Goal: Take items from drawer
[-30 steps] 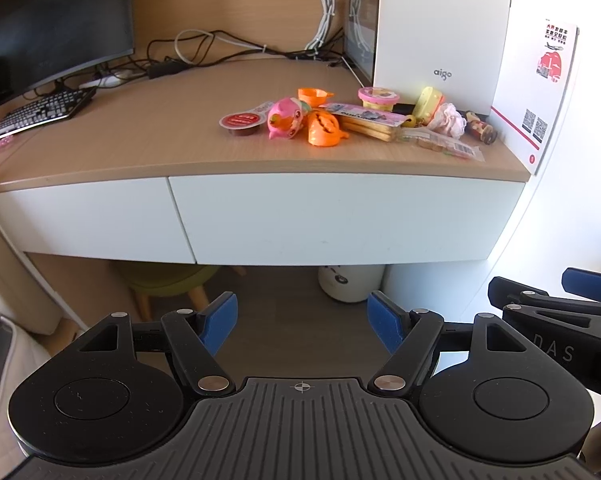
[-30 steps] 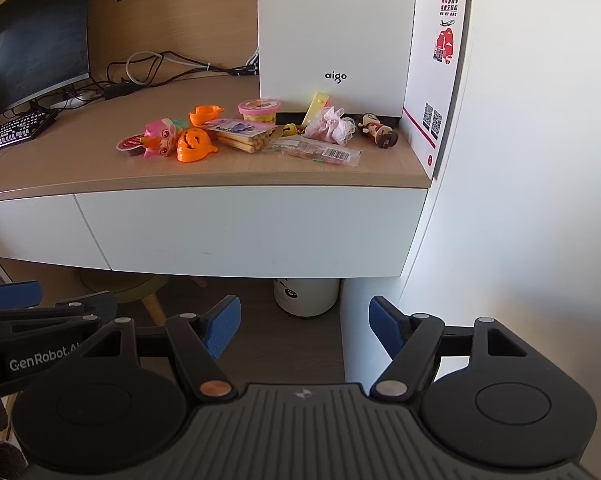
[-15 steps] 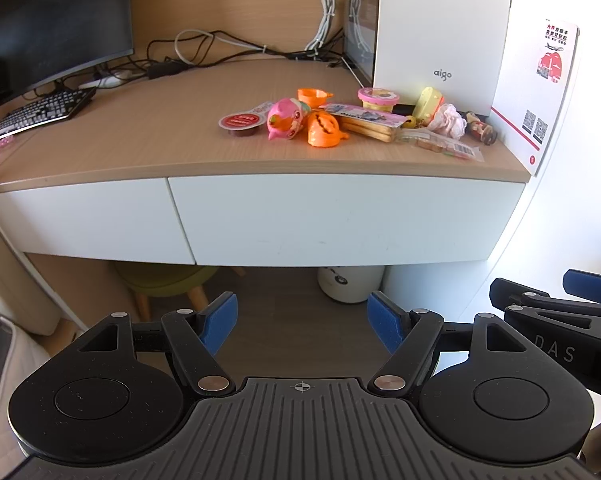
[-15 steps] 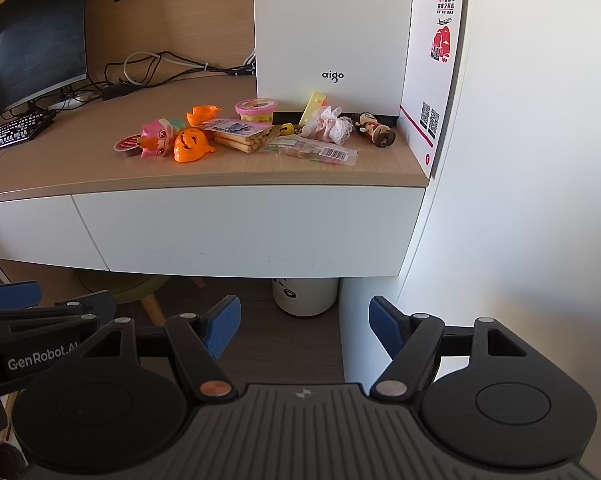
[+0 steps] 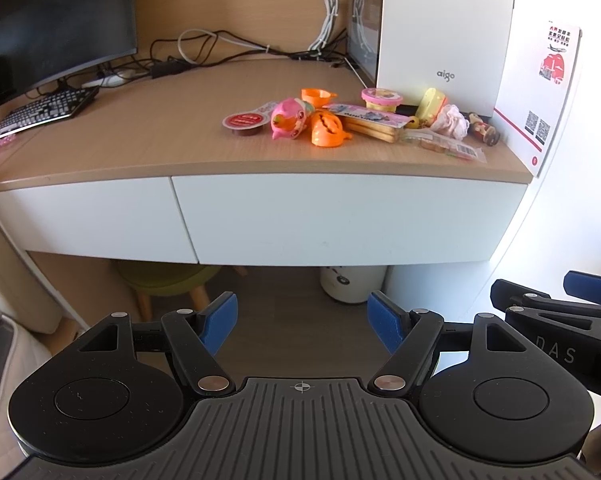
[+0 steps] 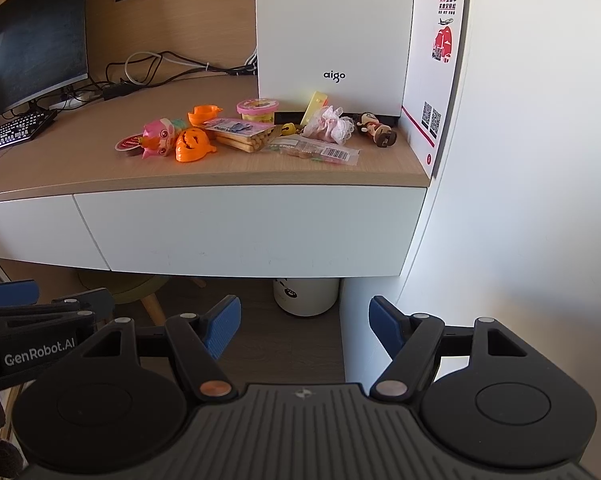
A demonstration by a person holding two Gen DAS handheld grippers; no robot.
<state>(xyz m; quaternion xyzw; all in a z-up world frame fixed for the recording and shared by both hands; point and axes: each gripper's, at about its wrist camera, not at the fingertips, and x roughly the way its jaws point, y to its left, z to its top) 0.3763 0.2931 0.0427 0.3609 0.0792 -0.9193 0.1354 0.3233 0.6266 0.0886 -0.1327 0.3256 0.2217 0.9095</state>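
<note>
Drawer shut, items on the bench

Drawer (image 5: 340, 216) under the right end of the bench (image 5: 140, 136) is closed, its white front flush with the narrower front to its left. A heap of small items sits on the bench top near the right back corner, in front of a white box (image 6: 332, 32): an orange toy (image 6: 192, 144), a pink toy (image 6: 158, 136), a pink tub (image 6: 257, 108), a snack pack (image 6: 240, 134), a barcoded packet (image 6: 316, 152) and a small figure (image 6: 374, 128).

The left gripper (image 5: 302, 322) and the right gripper (image 6: 304, 326) both hang low in front of the drawer, well apart from it, jaws wide apart and holding nothing.

Judging by the heap, the items may already be out and the drawer pushed back, so the task looks finished or nearly so. Whether anything remains inside cannot be told.
</note>
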